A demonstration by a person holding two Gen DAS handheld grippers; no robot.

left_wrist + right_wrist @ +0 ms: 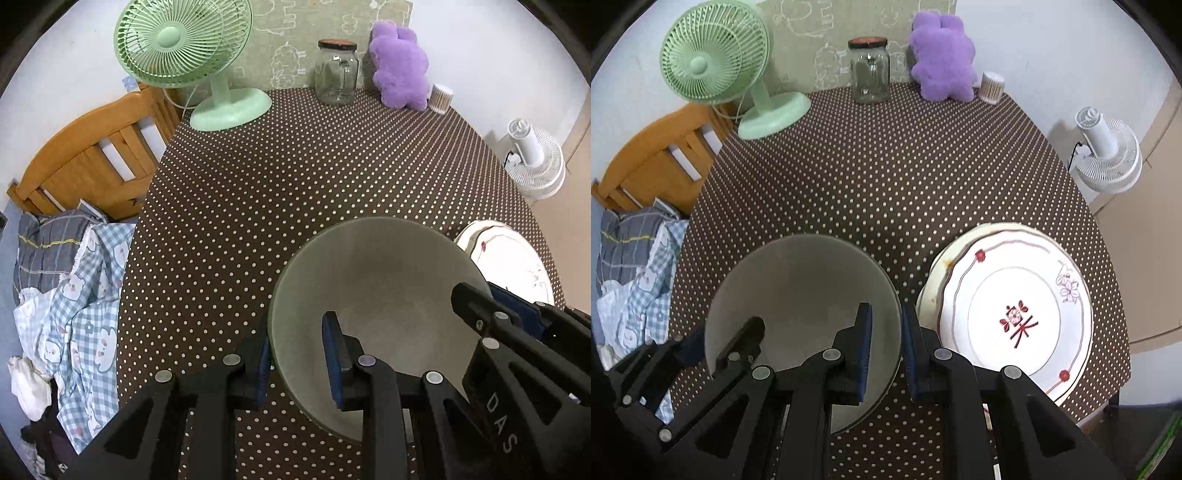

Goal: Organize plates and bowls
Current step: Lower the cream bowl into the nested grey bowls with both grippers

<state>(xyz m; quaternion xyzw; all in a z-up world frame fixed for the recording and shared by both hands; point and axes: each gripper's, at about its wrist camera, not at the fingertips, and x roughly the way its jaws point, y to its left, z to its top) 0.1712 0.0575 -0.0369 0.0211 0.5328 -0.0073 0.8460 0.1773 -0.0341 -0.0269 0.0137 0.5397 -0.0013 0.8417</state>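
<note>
The left hand-held gripper [299, 354] is clenched on the left rim of a grey-green bowl [380, 280], one blue pad inside the wall and the other outside it. The right hand-held gripper [886, 350] is clenched on the opposite rim of the same bowl [801, 280], again with a pad on each side of the wall. The bowl sits between the two, over the brown polka-dot cloth of the counter [886, 166]; whether its base touches the cloth cannot be told. Just to the right of the bowl lies a white plate with a red flower pattern [1015, 314], stacked on another plate whose cream rim shows beneath it. Beyond the bowl, at the counter's far edge, stand a green desk fan [716, 55], a lidded glass jar [868, 70], a purple plush toy [942, 59] and a small tub of cotton swabs [991, 86]. A white fan [1108, 155] stands off the counter, right of the bowl.
</note>
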